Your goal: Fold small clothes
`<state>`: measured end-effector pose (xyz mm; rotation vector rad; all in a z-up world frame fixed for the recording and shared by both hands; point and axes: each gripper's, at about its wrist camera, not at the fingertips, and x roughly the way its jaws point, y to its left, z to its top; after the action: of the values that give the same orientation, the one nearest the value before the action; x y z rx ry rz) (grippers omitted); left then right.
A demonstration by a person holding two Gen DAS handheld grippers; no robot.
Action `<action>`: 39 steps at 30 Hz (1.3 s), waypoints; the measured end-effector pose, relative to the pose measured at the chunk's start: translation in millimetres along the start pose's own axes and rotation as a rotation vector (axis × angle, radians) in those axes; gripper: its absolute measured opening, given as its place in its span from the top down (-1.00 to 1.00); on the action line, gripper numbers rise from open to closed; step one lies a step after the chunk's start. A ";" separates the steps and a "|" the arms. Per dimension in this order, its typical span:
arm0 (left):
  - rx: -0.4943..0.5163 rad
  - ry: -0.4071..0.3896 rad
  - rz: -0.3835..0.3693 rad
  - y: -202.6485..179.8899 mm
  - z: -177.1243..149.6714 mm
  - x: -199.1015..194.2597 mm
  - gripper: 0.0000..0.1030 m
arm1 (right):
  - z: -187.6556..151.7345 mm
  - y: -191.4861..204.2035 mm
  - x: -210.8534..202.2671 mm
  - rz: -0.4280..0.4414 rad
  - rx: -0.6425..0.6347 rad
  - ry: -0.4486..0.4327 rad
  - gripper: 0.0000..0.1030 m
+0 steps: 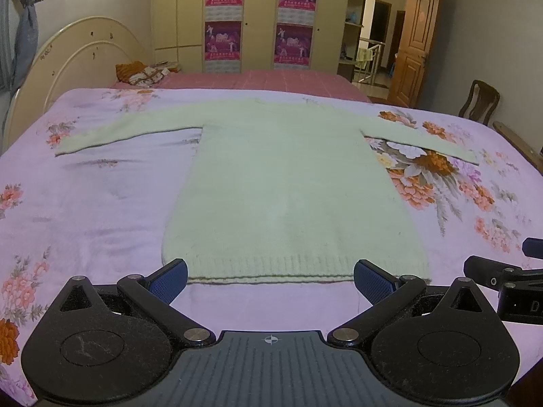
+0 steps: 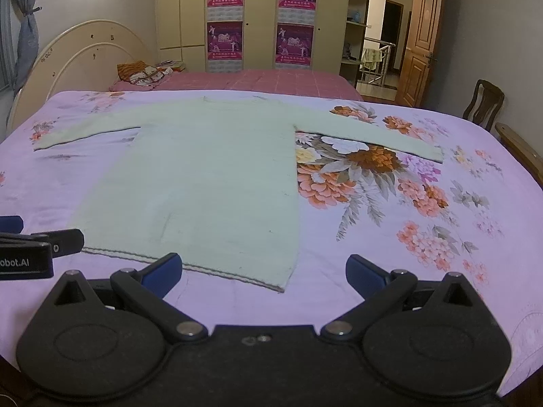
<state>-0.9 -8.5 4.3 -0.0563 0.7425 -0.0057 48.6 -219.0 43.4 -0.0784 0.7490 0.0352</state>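
The left claw (image 1: 270, 279) hangs low over the near edge of a bed, spread wide with nothing between its blue pads (image 1: 169, 279). Just ahead of it a pale green sweater (image 1: 281, 183) lies flat on the lilac flowered sheet (image 1: 95, 210), hem nearest, neck farthest, both sleeves stretched out to the sides. The ribbed hem (image 1: 305, 269) runs across the gap between the pads, close in front of them but not gripped; whether the left pad touches the hem corner cannot be told. Out to the right of this claw, the black body of the right claw (image 1: 502, 279) pokes in over the sheet. The right claw (image 2: 263, 271) is likewise spread wide and empty, hovering over the same edge. The sweater (image 2: 203, 183) sits ahead and to its left, and the hem's right corner (image 2: 281, 286) lies between its pads, nearer the left one, apart from both. Ahead and to its right is a large orange and white flower print (image 2: 356, 156) that the right sleeve (image 2: 370, 134) crosses. Far beyond both claws stand a cream headboard (image 2: 85, 51), a wardrobe (image 2: 261, 17) with magenta posters, an open wooden door (image 2: 420, 44), and a dark chair (image 2: 483, 103).
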 end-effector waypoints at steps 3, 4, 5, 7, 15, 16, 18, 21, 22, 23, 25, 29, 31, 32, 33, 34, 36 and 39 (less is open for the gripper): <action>0.001 -0.001 0.000 -1.4 0.5 1.1 -1.00 | 0.2 -0.4 0.0 -0.002 0.000 0.000 -0.99; 0.002 0.000 0.000 -1.5 0.5 1.5 -1.00 | 0.4 -1.0 -0.2 -0.003 0.001 0.000 -0.99; 0.002 0.001 0.000 -1.3 0.6 1.5 -1.00 | 0.3 -1.3 -0.3 -0.003 0.002 0.000 -0.99; 0.003 0.000 0.000 -2.3 0.8 1.7 -1.00 | 0.2 -1.8 -0.2 -0.003 0.000 0.001 -0.99; 0.013 0.005 -0.004 -5.3 1.1 3.8 -1.00 | 0.3 -3.7 1.0 -0.006 0.004 0.001 -0.99; 0.013 0.005 -0.004 -5.3 1.0 4.2 -1.00 | 0.3 -4.5 0.9 -0.006 0.006 0.001 -0.99; 0.012 0.007 -0.005 -4.7 1.3 4.6 -1.00 | 0.4 -4.0 1.2 -0.006 0.004 0.001 -0.99; 0.008 0.005 -0.004 -5.2 1.6 5.1 -1.00 | 0.6 -4.6 0.9 -0.005 0.003 0.001 -0.99; 0.007 0.005 -0.004 -5.3 1.2 5.4 -1.00 | 0.6 -4.6 1.0 -0.006 0.002 0.000 -0.98; 0.005 0.005 -0.004 -5.1 1.4 5.9 -1.00 | 0.8 -4.0 2.0 -0.006 0.001 0.001 -0.98; 0.004 0.004 -0.004 -5.4 1.3 6.4 -1.00 | 1.1 -3.6 2.0 -0.006 0.000 0.000 -0.98; -0.003 0.005 -0.005 -3.6 1.4 7.3 -1.00 | 2.1 -0.6 2.5 -0.005 -0.007 0.000 -0.99; -0.004 0.003 -0.005 -3.0 1.5 7.3 -1.00 | 2.7 -0.7 3.1 -0.007 -0.008 -0.001 -0.98; -0.004 0.003 -0.005 -3.0 1.6 6.9 -1.00 | 2.9 0.0 3.0 -0.007 -0.009 -0.001 -0.99; -0.004 0.002 -0.005 -3.0 1.5 6.9 -1.00 | 2.9 0.1 2.9 -0.007 -0.009 -0.001 -0.99; -0.004 0.003 -0.004 -3.1 1.5 7.0 -1.00 | 3.1 -0.1 3.3 -0.006 -0.008 -0.001 -0.99; -0.006 0.003 -0.004 -2.9 1.4 7.1 -1.00 | 2.5 0.3 2.5 -0.004 -0.009 0.000 -0.99; -0.009 0.006 -0.003 -2.0 0.4 7.4 -1.00 | 2.5 1.5 1.6 0.001 -0.010 -0.002 -0.99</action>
<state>4.9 -10.7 -0.2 -0.0658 0.7482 -0.0058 51.4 -217.3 44.1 -0.0881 0.7473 0.0397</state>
